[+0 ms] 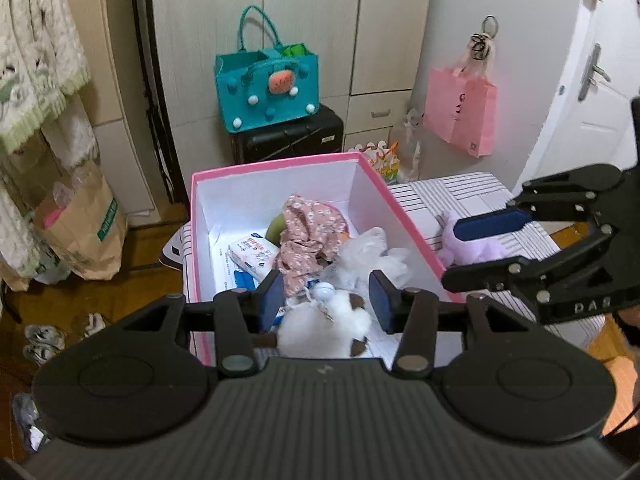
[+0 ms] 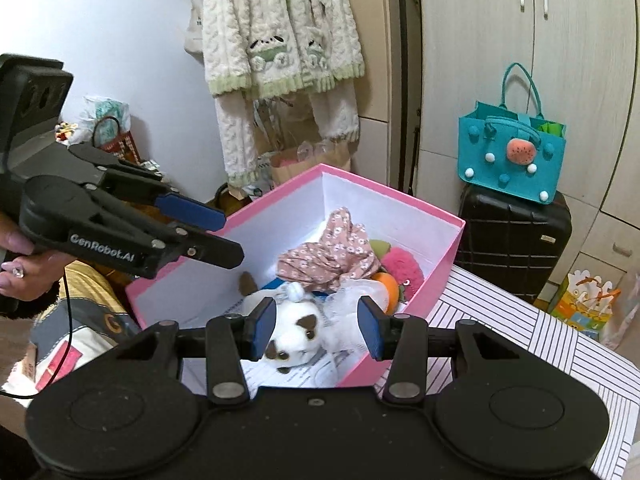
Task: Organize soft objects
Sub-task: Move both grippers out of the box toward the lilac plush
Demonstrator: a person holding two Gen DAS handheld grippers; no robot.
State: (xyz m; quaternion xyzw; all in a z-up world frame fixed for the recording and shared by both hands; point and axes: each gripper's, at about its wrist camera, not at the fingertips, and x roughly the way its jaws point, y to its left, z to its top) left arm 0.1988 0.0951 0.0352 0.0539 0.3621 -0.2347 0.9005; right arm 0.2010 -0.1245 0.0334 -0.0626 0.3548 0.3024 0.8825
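A pink box point(image 1: 276, 168) point(image 2: 384, 188) with white inside walls stands open on a striped table point(image 1: 452, 192). It holds a floral cloth point(image 1: 308, 224) point(image 2: 332, 256), a white plush with brown patches point(image 1: 320, 328) point(image 2: 296, 328), a tissue packet point(image 1: 252, 252), crumpled white plastic point(image 1: 368, 252) and a pink fuzzy toy point(image 2: 404, 268). My left gripper point(image 1: 326, 300) point(image 2: 224, 232) hovers open over the box's near end, its pads touching nothing. My right gripper point(image 2: 316, 324) point(image 1: 476, 252) is likewise open and empty above the white plush. A purple plush point(image 1: 474, 248) lies on the table beside the box.
A teal felt bag point(image 1: 268, 88) sits on a black suitcase point(image 1: 288, 136) behind the box. A pink paper bag point(image 1: 460, 112) hangs on the right wall. A brown paper bag point(image 1: 84, 228) stands on the floor at left, and a knit cardigan point(image 2: 280, 40) hangs above.
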